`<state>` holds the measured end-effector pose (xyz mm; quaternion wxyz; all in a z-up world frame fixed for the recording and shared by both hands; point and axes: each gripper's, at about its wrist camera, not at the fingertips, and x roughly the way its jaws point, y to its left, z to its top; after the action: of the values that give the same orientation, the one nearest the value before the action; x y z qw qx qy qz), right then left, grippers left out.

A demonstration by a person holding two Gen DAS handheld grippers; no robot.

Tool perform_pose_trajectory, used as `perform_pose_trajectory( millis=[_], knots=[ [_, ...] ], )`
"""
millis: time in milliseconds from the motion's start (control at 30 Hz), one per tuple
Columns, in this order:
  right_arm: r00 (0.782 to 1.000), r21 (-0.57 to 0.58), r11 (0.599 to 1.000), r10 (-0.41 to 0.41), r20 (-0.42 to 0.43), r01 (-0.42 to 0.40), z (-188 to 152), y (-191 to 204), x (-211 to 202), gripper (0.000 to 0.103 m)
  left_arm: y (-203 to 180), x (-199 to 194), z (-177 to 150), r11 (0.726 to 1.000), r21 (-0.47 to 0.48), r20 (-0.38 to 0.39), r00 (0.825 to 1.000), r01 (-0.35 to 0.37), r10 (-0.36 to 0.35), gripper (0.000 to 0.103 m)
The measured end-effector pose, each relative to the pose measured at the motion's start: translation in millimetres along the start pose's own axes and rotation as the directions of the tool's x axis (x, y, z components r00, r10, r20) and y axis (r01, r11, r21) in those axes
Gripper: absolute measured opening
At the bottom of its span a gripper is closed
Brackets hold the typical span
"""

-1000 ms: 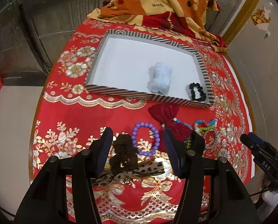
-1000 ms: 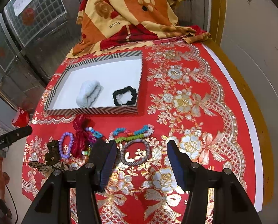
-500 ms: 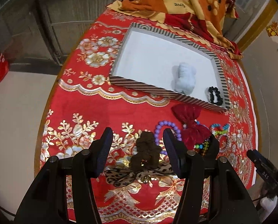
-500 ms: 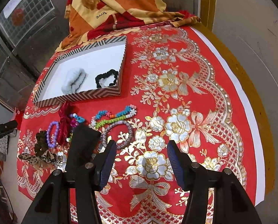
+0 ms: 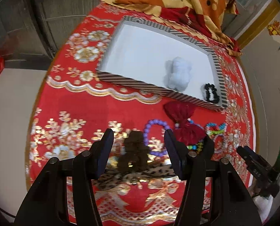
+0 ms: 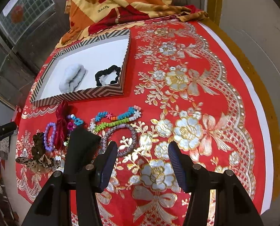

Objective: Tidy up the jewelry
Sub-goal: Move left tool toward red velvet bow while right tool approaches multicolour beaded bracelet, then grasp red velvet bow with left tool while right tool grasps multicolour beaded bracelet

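Striped tray (image 6: 94,94) holds white scrunchie (image 6: 72,78) and black scrunchie (image 6: 107,75).

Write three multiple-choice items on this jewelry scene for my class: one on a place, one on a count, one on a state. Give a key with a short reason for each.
1. Where does the black scrunchie lie?
A. on the cloth beside the beads
B. inside the striped tray
C. on the orange blanket

2. How many items lie in the tray?
A. two
B. four
C. none

3. How is the left tool set?
A. shut on the purple bead bracelet
B. shut with nothing in it
C. open, above the brown scrunchie

Key:
1 B, it sits in the tray's near right corner.
2 A, only the white fluffy scrunchie and the black one are inside.
3 C, its fingers stand apart with the scrunchie seen between them.
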<state>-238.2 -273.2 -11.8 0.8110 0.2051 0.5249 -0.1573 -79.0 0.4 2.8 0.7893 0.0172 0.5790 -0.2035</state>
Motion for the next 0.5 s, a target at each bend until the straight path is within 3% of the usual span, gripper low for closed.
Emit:
perform_pose_trajectory(
  millis=[267,500],
  knots=[
    [1.0,-0.069,0.997,0.026,0.008,-0.025,17.7,13.7,21.3,0.054,-42.0,35.2,13.3,0.998,0.014,-0.1,0.994,0.053,-0.051,0.055],
    [1.0,-0.09,0.996,0.016,0.011,-0.015,33.2,7.2,42.0,0.052,-66.9,70.2,20.9,0.999,0.008,-0.184,0.982,0.045,-0.043,0.055]
  ],
)
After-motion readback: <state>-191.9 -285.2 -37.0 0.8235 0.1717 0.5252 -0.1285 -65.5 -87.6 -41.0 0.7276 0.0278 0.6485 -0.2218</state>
